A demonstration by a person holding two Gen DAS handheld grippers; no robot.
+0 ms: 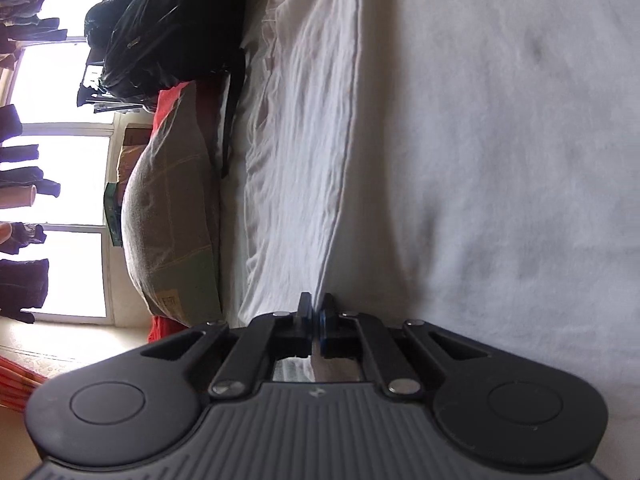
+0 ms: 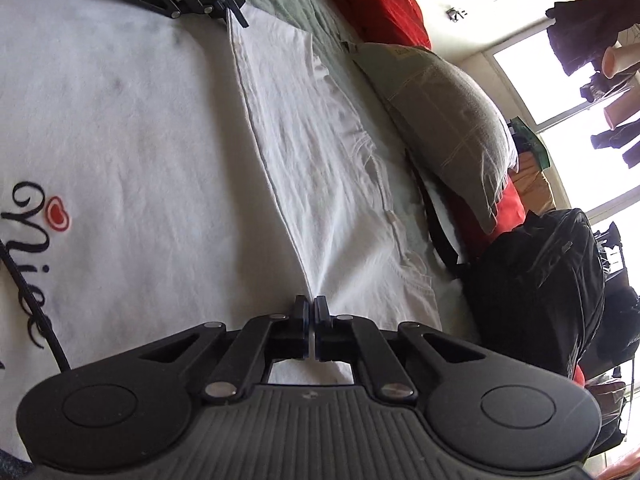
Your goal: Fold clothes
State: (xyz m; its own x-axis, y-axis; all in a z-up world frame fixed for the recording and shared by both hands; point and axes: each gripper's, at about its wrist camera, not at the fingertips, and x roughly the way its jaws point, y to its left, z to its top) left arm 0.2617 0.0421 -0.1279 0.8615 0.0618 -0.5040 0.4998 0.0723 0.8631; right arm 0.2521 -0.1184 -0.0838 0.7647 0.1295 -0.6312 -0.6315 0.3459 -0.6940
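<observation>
Pinching the folded edge of the white shirt [image 2: 132,132] on the bed, both grippers are angling downward. Left gripper [image 1: 316,304] and right gripper [image 2: 311,306] are gripping opposite ends of that edge, fingers pressed together on cloth.

Your white shirt [image 2: 132,128] is soft matt cotton-looking cloth, a bit fuzzy, with fine creases along the folded edge, and the black lettering [image 2: 28,248] on it looks flat and printed. Both your left gripper [image 1: 316,305] and right gripper [image 2: 311,307] are matt black plastic, ribbed on the body, with shiny metal rivets at the link joints. The grey pillow [image 2: 444,120] is a coarser woven cloth, and the black backpack [image 2: 532,280] has a slick, slightly glossy synthetic sheen.
</observation>
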